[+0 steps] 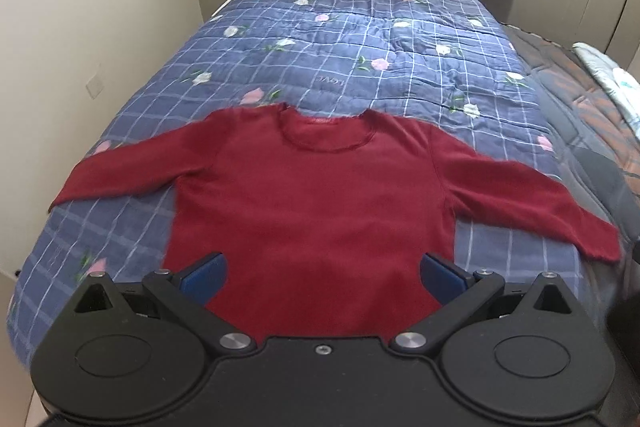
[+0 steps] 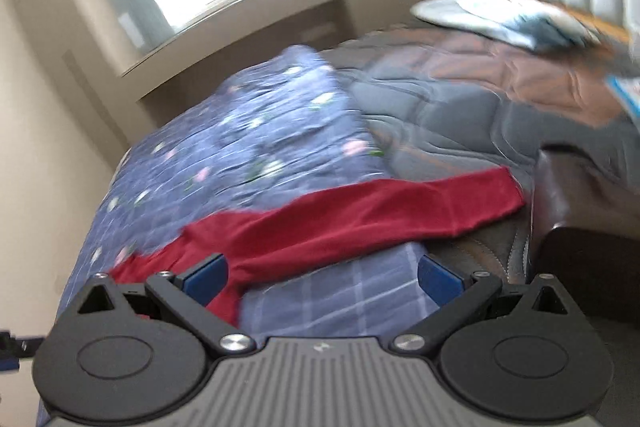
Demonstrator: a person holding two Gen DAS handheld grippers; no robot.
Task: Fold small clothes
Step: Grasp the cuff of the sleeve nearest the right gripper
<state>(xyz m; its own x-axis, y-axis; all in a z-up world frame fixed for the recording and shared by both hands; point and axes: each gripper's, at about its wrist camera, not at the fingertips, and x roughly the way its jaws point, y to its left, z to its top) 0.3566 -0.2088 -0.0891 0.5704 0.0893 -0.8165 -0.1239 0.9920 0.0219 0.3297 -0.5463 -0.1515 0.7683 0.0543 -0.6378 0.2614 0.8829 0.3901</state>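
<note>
sweater [image 1: 312, 195] flat, neckline away

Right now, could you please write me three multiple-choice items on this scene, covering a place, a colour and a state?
1. Where does the sweater lie?
A. on the blue checked quilt
B. on the floor
C. on a chair

2. What colour is the sweater?
A. green
B. dark red
C. white

3. How are its sleeves?
A. folded across the chest
B. rolled up
C. spread out to both sides

Answers:
1 A, quilt shows all round it.
2 B, it is plainly red in both views.
3 C, each sleeve stretches outward; left gripper and right gripper have open jaws holding nothing.
</note>
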